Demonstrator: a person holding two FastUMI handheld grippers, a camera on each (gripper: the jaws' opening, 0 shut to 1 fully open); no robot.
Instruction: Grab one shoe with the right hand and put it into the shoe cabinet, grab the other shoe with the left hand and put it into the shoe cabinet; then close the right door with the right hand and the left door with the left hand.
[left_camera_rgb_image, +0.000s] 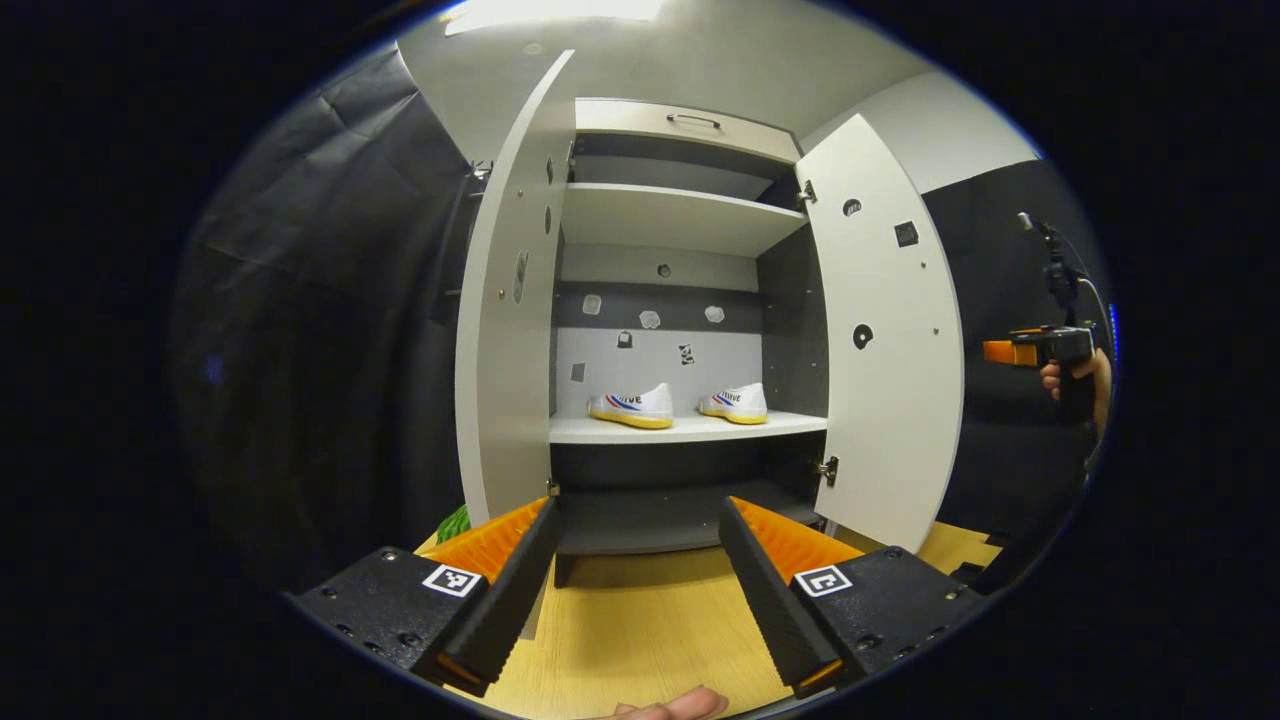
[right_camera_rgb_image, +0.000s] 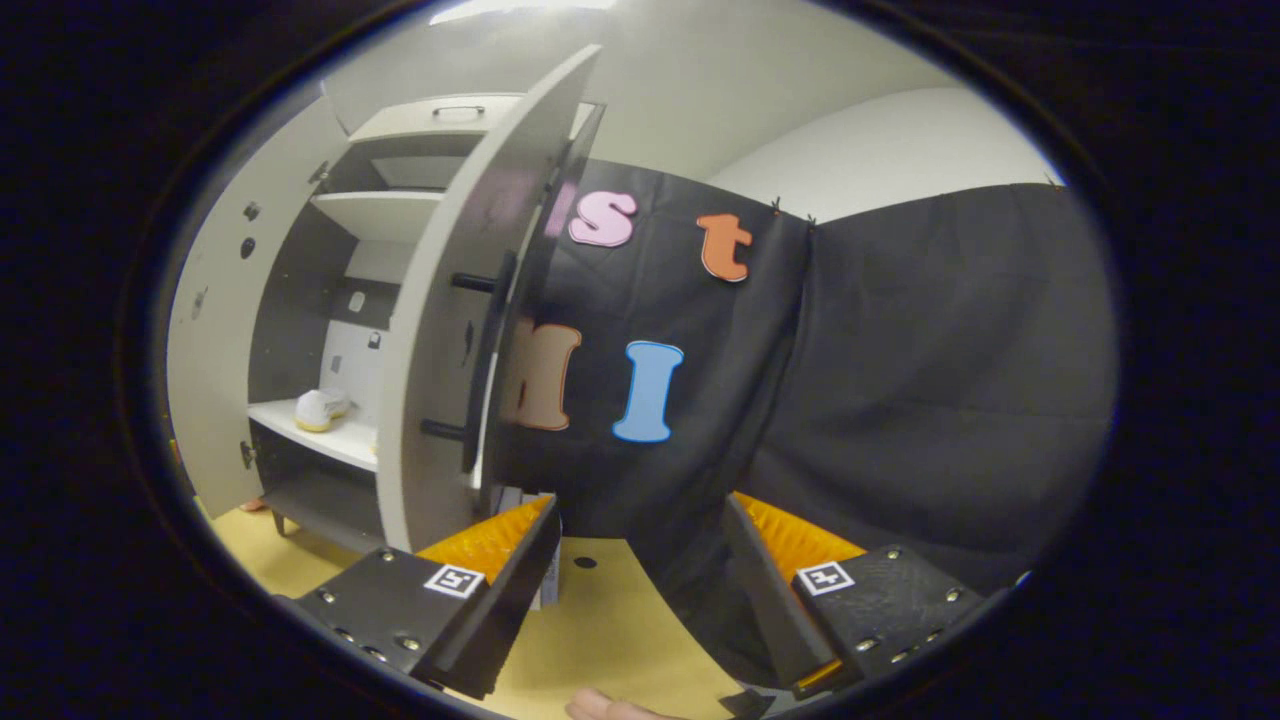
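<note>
Your left tongs (left_camera_rgb_image: 640, 590) gape empty; right tongs (right_camera_rgb_image: 640, 590) too. Both white yellow-soled canvas shoes (left_camera_rgb_image: 633, 405) (left_camera_rgb_image: 735, 402) sit on cabinet's white shelf (left_camera_rgb_image: 690, 428). Next: push white right door (right_camera_rgb_image: 450, 330) shut.

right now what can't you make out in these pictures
- Second shoe: in the right gripper view the right door hides it; one shoe shows there.
- Drawer handle: too small in both views for detail.
- Right gripper: in the left gripper view, far off at the edge, fingers unclear.
- Cabinet bottom space: dark in the left gripper view.
</note>
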